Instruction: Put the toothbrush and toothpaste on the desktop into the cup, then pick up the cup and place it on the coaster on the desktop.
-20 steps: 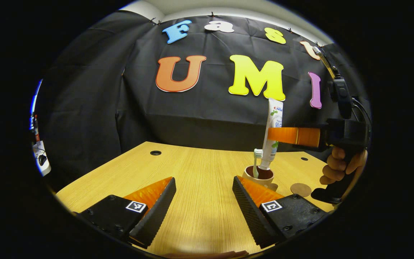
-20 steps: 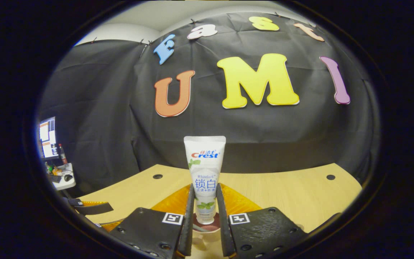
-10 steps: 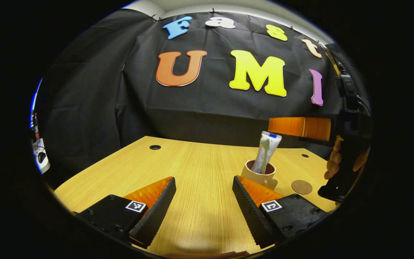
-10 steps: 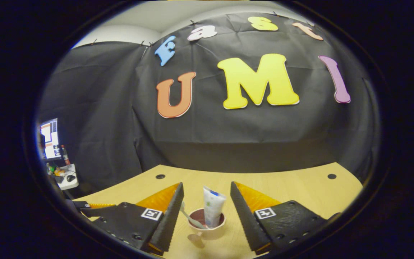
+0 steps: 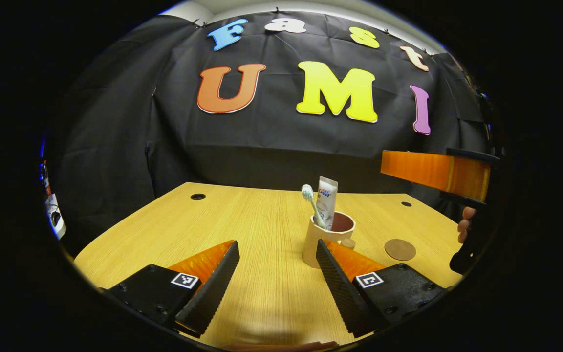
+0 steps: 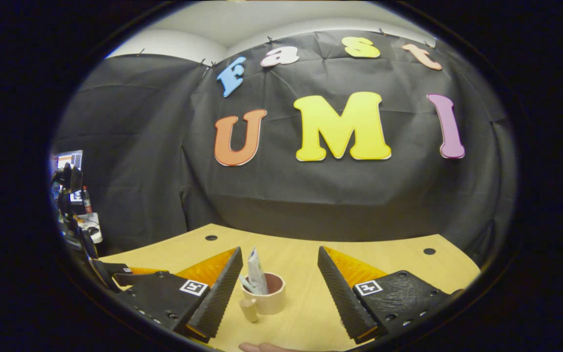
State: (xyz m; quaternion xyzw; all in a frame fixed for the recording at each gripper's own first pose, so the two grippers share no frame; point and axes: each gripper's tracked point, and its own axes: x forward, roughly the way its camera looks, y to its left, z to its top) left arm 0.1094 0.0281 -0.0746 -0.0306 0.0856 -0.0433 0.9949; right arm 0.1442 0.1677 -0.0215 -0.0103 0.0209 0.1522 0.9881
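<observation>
Left gripper view: cup loaded, not yet on the coaster

Left gripper view shows the cup [image 5: 327,239] standing upright on the table [image 5: 242,230], with the toothbrush [image 5: 311,203] and toothpaste [image 5: 326,203] both leaning inside it, heads up. The coaster [image 5: 400,249] lies bare, a little to the cup's right, apart from it. My left gripper [image 5: 277,274] has its jaws released, with one finger in front of the cup's base. The right gripper [image 5: 433,170] hangs above the table off to the right, held by a hand [image 5: 465,226].

In the right gripper view, the right gripper [image 6: 280,286] has its jaws spread wide with nothing between them, hovering over the cup [image 6: 266,296]. The handle [image 6: 249,309] faces me, which I judge gives a fair grip for the lift to the coaster.
</observation>
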